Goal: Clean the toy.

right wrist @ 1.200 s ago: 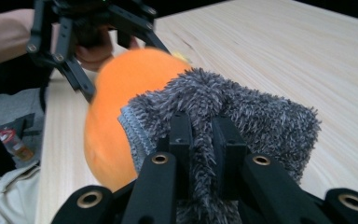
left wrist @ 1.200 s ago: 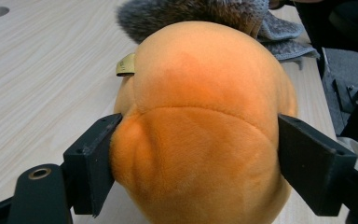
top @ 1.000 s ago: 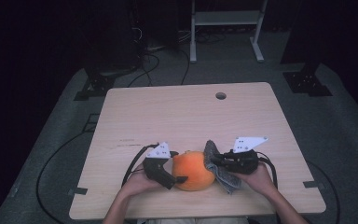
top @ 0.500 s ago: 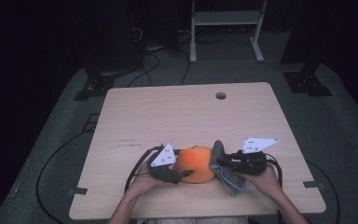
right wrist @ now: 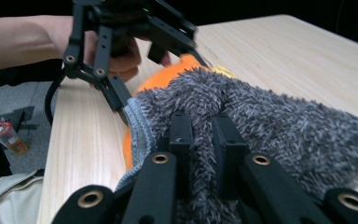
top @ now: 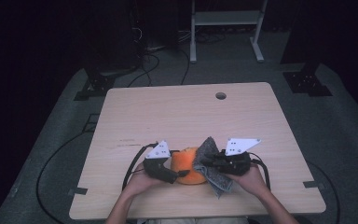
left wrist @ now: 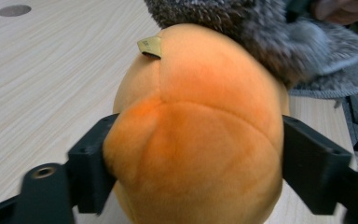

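The high view looked forward and down from above the person's edge of the desk (top: 186, 112), taking in the whole top from some way off. The left gripper view sat very close behind the orange toy (left wrist: 196, 130), facing across the desk. The right gripper view looked close along the grey cloth (right wrist: 270, 135); all three shared toy and cloth.

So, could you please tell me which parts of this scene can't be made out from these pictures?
- Left tool view: the plush's underside and far side, hidden by its own bulk and the grey cloth.
- Same view: the tag, too small to read.
- Right tool view: the right tool's tips, buried in cloth pile.
- High view: the person's forearms, cut off by the bottom edge.
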Available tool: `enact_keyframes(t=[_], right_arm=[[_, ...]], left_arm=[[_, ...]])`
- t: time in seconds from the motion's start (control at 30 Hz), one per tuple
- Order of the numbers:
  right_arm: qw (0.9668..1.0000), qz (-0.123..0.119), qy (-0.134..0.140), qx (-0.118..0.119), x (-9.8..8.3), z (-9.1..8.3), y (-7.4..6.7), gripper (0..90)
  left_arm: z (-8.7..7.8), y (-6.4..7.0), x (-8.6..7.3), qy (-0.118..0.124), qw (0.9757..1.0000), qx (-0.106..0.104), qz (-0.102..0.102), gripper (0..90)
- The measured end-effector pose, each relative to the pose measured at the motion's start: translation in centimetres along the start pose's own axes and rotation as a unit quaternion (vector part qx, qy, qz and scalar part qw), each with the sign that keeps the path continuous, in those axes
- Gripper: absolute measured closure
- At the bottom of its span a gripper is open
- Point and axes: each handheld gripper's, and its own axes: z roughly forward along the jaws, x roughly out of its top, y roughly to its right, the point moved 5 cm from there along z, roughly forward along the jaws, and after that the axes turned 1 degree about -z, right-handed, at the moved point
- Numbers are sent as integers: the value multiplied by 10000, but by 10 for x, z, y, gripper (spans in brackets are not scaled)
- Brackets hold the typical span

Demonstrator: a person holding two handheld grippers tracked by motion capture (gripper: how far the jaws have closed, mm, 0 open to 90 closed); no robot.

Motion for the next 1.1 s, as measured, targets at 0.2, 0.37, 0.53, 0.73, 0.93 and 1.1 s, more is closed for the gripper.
enact_keyframes(t=[0.2,0.37,0.53,0.73,0.93,1.1], right_arm=[[9987,289,-337,-258,-28,-18,13,796],[9993,154,-181,-294,-11,-30,12,797],[9994,-328,4,-98,35,-20,-1,796],[9988,-410,-275,61,32,11,-9,795],[9994,-311,-134,88,25,14,-11,791],[9997,-226,-74,90,16,4,-5,789]], left_arm=[[0,1,-2,27,10000,-34,80,252],[4,7,-1,111,9996,-67,270,251],[5,14,1,78,9979,-23,636,250],[2,15,-2,31,9985,-52,541,218],[4,9,3,-60,9997,-218,-72,131],[1,10,0,-50,9998,-181,34,218]])
